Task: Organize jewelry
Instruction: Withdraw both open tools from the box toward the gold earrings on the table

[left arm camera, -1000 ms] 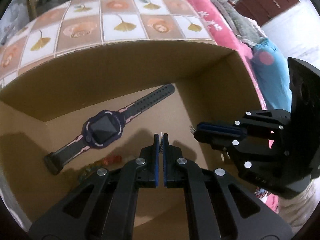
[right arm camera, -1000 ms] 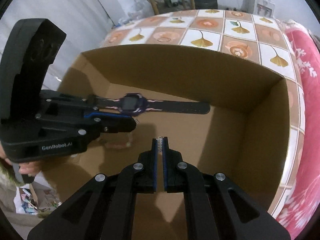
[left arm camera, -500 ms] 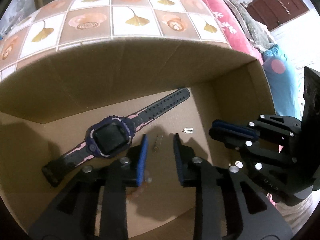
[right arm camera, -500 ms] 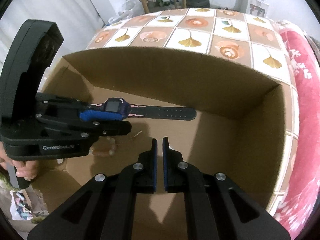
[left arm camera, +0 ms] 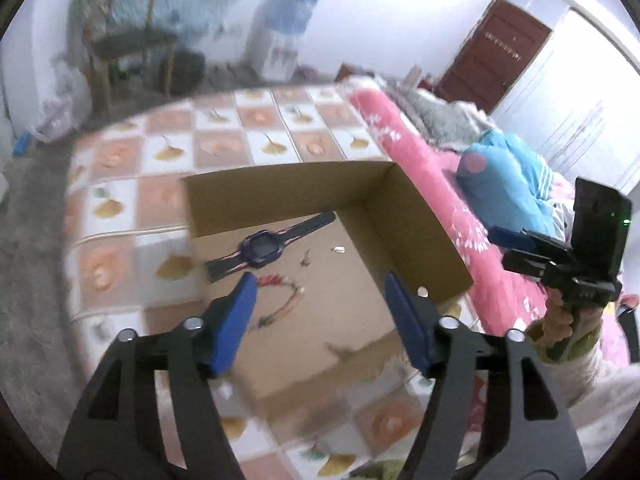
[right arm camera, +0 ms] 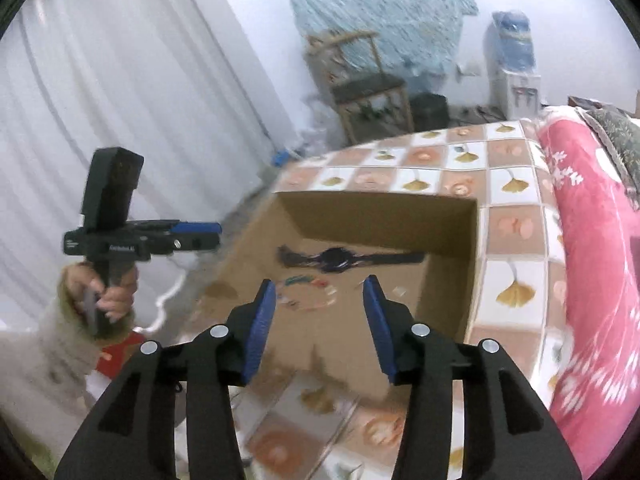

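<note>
Looking down both wrist views, I read the sorting as close to complete. The cardboard box [left arm camera: 416,236] sits on the tiled cover [left arm camera: 256,140] with its top open, and four items lie on its floor. The watch [left arm camera: 262,246] lies flat near the far wall, strap stretched out to both sides. The beaded bracelet [left arm camera: 280,300] lies in a loose loop just in front of the watch, apart from it. Two small pieces, a thin earring [left arm camera: 306,258] and a tiny silver charm [left arm camera: 340,249], lie to the right of the watch, near each other but not touching; both are too small and blurred to describe further.

The left gripper [left arm camera: 318,316] has just been opening; its jaws stand spread wide with nothing between them. The right gripper [right arm camera: 320,316] has likewise just been opening; its jaws stand apart and empty. Both are above the box's near edge, clear of the contents.

Status, as my judgement:
- Done: all jewelry I can see is inside the box.
- Left: I see no loose piece on the tiled cover around the box, though motion blur hides fine detail there. A small pale object [left arm camera: 422,291] sits at the box's near right corner; I cannot tell what it is.
- Open point: the pieces lie mixed on one floor; the box shows no compartments.
</note>
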A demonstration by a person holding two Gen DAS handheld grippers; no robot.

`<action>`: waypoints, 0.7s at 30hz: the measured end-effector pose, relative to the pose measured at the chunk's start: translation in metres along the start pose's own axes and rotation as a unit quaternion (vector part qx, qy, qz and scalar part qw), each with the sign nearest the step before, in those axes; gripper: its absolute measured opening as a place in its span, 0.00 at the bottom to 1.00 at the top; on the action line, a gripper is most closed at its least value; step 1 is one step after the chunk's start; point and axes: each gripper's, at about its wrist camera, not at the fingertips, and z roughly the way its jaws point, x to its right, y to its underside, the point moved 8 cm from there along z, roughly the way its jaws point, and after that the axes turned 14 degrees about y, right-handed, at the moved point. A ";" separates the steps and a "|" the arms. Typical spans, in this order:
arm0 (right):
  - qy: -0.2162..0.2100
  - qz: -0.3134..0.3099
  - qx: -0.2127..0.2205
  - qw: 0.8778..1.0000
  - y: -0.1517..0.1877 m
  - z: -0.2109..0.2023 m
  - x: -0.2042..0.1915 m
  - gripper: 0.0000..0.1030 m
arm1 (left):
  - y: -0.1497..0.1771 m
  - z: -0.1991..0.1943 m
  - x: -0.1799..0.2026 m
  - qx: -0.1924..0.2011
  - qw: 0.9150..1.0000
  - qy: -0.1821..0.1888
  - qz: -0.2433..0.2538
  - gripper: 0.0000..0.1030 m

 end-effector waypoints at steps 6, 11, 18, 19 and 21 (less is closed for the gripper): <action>-0.004 0.069 -0.055 0.996 0.089 0.015 -0.006 0.44 | 0.078 -0.026 0.018 0.031 0.998 -0.045 0.044 0.73; 0.028 0.083 -0.112 0.990 0.140 0.052 -0.010 0.44 | 0.133 0.012 0.014 0.001 0.999 -0.047 0.012 0.73; 0.092 0.031 -0.103 0.990 0.148 0.073 -0.017 0.44 | 0.158 0.070 0.010 -0.040 0.995 -0.080 0.046 0.68; 0.095 0.025 -0.100 0.990 0.147 0.076 -0.018 0.43 | 0.158 0.072 0.011 -0.041 0.994 -0.083 0.054 0.67; 0.094 0.020 -0.098 0.991 0.148 0.080 -0.021 0.41 | 0.159 0.081 0.012 -0.043 0.993 -0.084 0.075 0.63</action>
